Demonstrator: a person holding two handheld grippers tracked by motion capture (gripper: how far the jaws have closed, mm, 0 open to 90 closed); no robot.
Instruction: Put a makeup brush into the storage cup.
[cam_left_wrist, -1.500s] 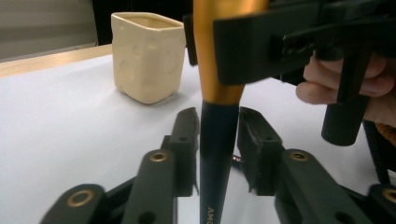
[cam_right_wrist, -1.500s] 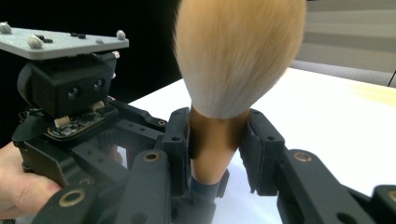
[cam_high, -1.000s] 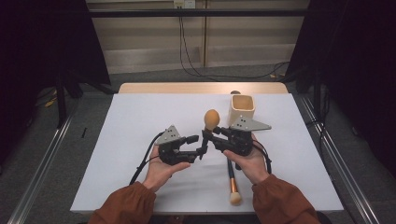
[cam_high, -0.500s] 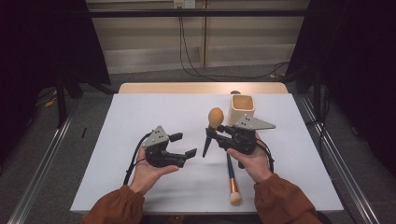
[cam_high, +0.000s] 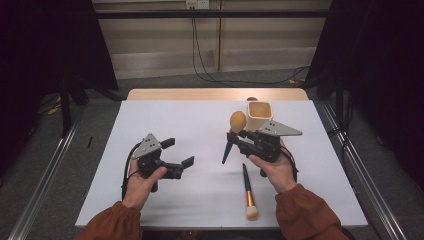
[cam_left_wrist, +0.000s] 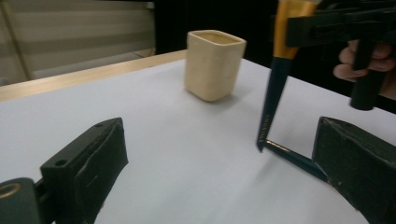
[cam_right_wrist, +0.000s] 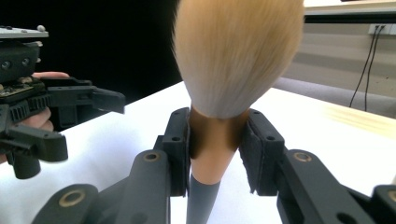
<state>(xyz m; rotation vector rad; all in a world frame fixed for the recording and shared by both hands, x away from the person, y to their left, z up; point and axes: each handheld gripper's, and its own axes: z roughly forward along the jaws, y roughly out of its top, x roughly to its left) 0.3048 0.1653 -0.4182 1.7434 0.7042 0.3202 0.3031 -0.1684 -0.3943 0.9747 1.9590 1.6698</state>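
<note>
Near the table's right edge, right gripper (cam_high: 239, 141): jaws clamped on the copper ferrule of a brush (cam_right_wrist: 219, 140); both pads press its sides in the right gripper view.
Held brush: upright and slightly tilted, tan bristle head (cam_high: 237, 121) on top, dark pointed handle hanging down with its tip close to the white table (cam_high: 200, 125); whether the tip touches the top I cannot tell.
Left gripper (cam_high: 179, 152): jaws have just been opening and stand wide apart, nothing between them, pads touching nothing; it sits left of the table's middle, apart from the right gripper, held in the left hand (cam_high: 142, 180).
Second brush (cam_high: 248, 192): lies flat near the front edge, bristles toward the person, handle pointing away, just beside the right hand (cam_high: 272, 167); in the left gripper view its handle end lies just under the held brush's tip.
Cup (cam_high: 259, 115): cream, squarish, open top, stands toward the far right part of the table, just behind the right gripper and close to the bristle head.
In the way: the cup stands close behind the held brush; bare table lies between the two grippers.
</note>
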